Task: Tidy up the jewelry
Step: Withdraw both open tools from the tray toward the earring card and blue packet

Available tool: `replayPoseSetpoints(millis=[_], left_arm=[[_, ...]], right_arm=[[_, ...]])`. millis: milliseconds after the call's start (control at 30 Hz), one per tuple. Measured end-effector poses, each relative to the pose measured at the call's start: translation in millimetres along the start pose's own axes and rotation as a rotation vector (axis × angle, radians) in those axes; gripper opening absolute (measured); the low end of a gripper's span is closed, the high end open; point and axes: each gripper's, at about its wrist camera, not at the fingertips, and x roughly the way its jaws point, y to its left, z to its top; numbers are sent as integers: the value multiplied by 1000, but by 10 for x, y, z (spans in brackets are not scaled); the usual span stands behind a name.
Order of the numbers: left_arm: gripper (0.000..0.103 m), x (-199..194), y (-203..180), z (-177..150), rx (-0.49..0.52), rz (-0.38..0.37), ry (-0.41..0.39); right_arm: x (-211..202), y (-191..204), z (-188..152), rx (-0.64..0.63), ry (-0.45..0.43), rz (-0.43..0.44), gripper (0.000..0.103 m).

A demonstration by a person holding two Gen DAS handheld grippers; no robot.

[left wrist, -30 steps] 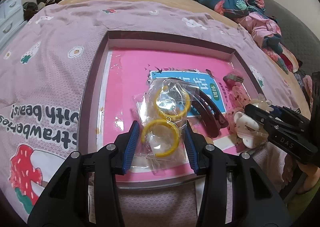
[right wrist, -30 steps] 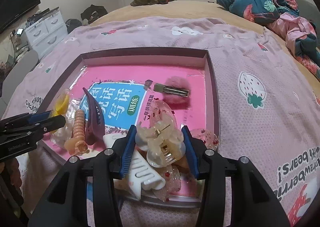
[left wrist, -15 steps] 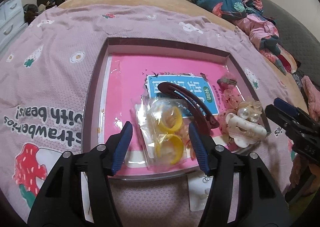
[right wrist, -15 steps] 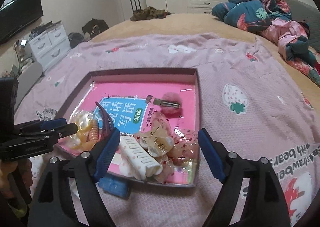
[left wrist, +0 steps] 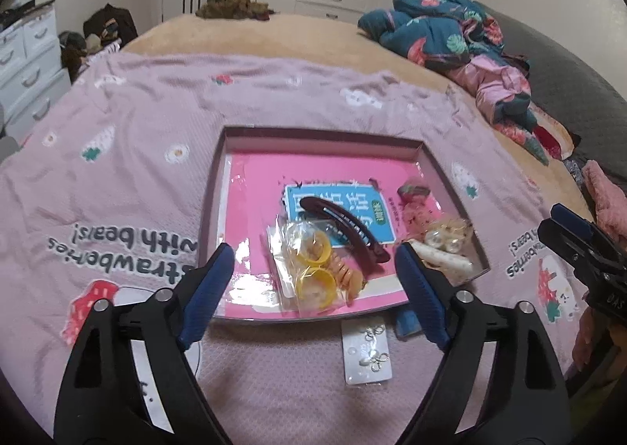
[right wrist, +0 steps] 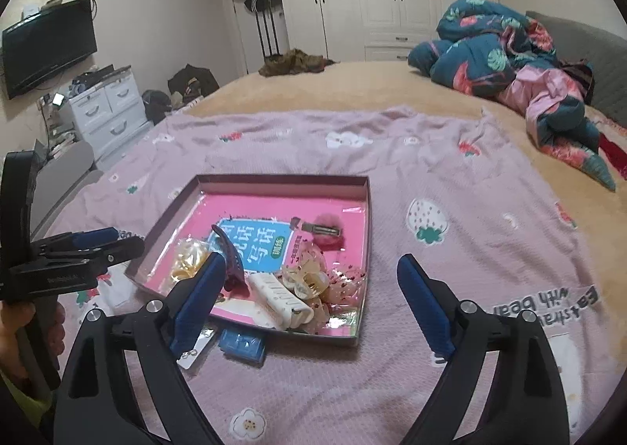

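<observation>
A shallow box tray with a pink floor lies on the pink strawberry blanket. In it lie a clear bag of yellow rings, a dark maroon hair clip, an orange spiral clip, a white claw clip, pearly clips and a fuzzy pink clip. My left gripper is open and empty, held back above the tray's near edge. My right gripper is open and empty, also held back from the tray.
A white earring card and a small blue box lie on the blanket just outside the tray's near edge. A pile of bedding lies at the far right. Drawers stand left of the bed.
Both grippers opened wide and pulled back and up from the tray. The bag of yellow rings and the pearly clip they were around now lie free in the tray.
</observation>
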Motion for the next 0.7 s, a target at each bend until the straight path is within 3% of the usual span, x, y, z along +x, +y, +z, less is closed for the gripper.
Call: replayPoseSetpoints(millis=[400,467,700], left_arm=[[94,-477,-123,-105,43,41,-84],[94,-545,-127,-140,42,38,-91],[94,-696,-128,-287,48,40,-100]], right_arm=[[-514,75,56,-25,-86,11,90],[-577,97,45,-30,-98,8,95],[-724,177,-17,-50,-117,11,96]])
